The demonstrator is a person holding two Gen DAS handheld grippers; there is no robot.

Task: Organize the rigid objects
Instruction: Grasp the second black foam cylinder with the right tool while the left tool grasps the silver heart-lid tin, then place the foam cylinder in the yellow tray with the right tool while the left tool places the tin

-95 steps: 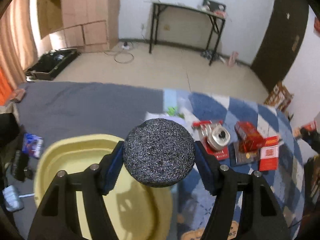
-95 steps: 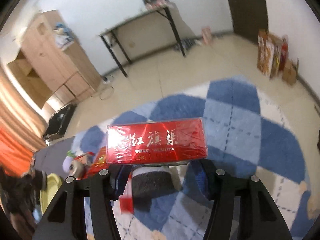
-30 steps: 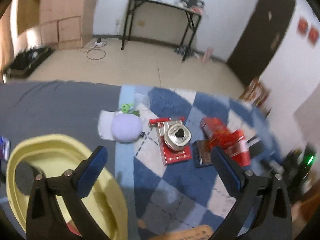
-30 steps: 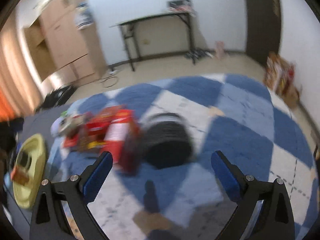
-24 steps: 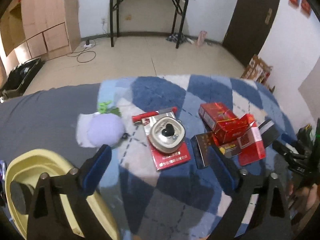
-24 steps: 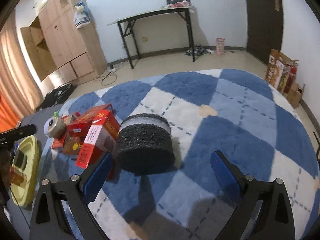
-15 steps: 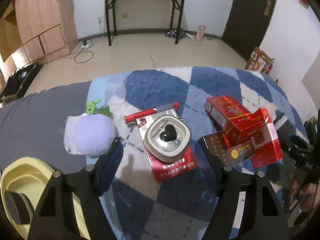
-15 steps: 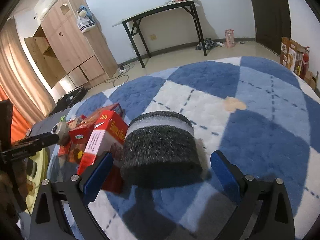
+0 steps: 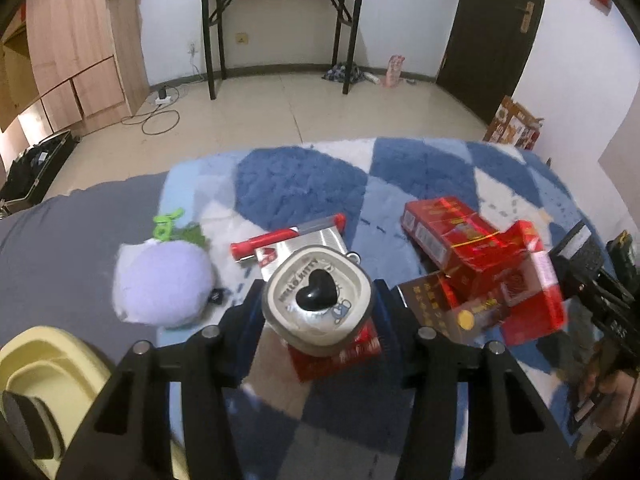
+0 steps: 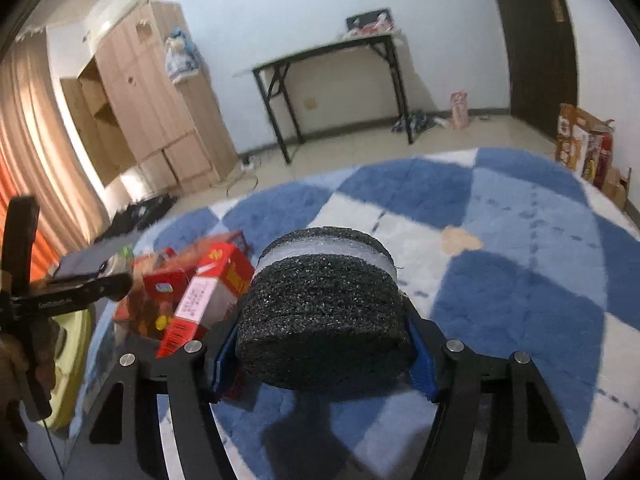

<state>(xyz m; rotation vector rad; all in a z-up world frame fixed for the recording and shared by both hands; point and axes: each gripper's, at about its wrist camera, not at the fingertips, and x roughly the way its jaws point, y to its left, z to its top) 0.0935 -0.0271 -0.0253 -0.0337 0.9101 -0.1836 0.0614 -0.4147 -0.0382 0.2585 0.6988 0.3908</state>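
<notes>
1. Closing in from both sides, the left gripper (image 9: 318, 308) has a rounded silver tin (image 9: 318, 300) with a black heart on its lid between its blue pads. The pads sit right at the tin's sides, and it looks as if they press on it, though the jaws are still narrowing.
2. That tin rests on a flat red packet (image 9: 340, 354), which lies on the blue and white rug (image 9: 300, 184).
3. Just left of the tin sits a pale purple plush ball (image 9: 162, 284) with a green clip. Behind the tin lies a red pen (image 9: 280, 236).
4. To the right of the tin, red boxes (image 9: 472, 248) are piled together, some leaning on each other.
5. A yellow tub (image 9: 52, 364) is at the lower left edge of the left view, with a dark round foam piece (image 9: 28, 428) inside it.
6. The right gripper (image 10: 322, 356) is also closing, its blue pads against the two sides of a thick black foam disc (image 10: 324, 320) with a white band near its top.
7. This disc sits on the rug, just beside the red boxes on its left in the right view.
</notes>
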